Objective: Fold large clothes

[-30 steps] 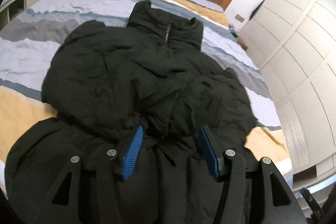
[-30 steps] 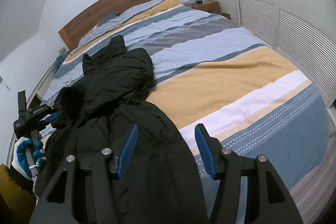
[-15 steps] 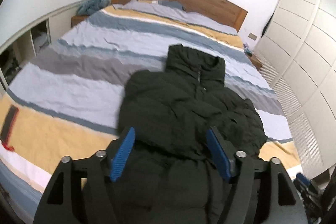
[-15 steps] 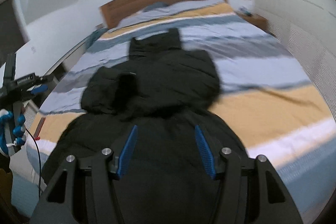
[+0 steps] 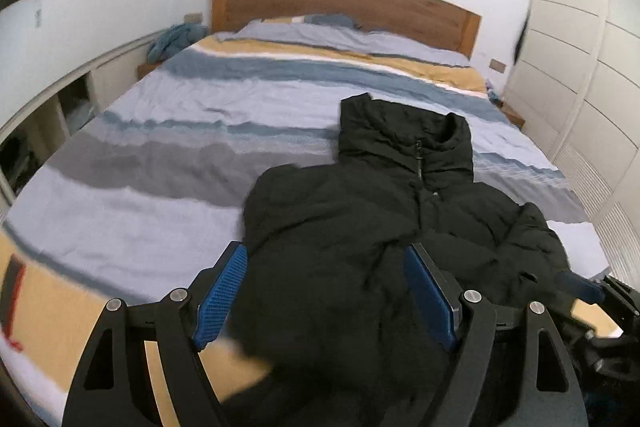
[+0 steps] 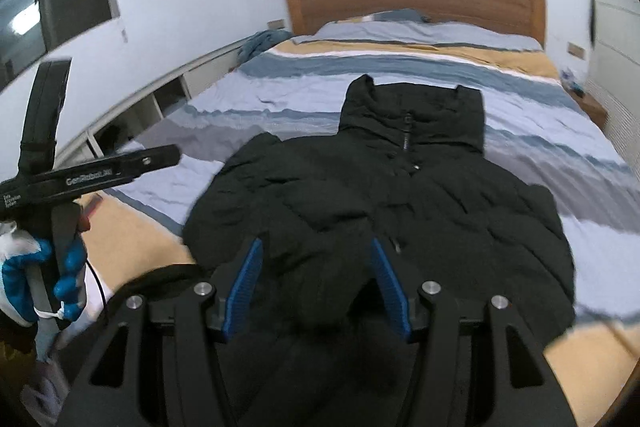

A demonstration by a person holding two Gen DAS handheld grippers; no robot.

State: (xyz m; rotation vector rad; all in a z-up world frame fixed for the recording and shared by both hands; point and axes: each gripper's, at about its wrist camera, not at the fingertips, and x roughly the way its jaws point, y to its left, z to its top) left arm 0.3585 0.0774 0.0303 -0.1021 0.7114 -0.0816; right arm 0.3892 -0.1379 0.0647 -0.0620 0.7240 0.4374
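A black jacket (image 5: 360, 227) lies collar-up on a striped bed (image 5: 200, 131), spread just ahead of both grippers' fingers. The left gripper (image 5: 326, 291) hangs over its near hem, jaws wide and opening, blue pads (image 5: 220, 289) clear of the fabric with only jacket seen between them. The right gripper (image 6: 316, 285) stands partly open above the lower front, gripping nothing. A gloved hand (image 6: 36, 279) holds the left tool's handle.
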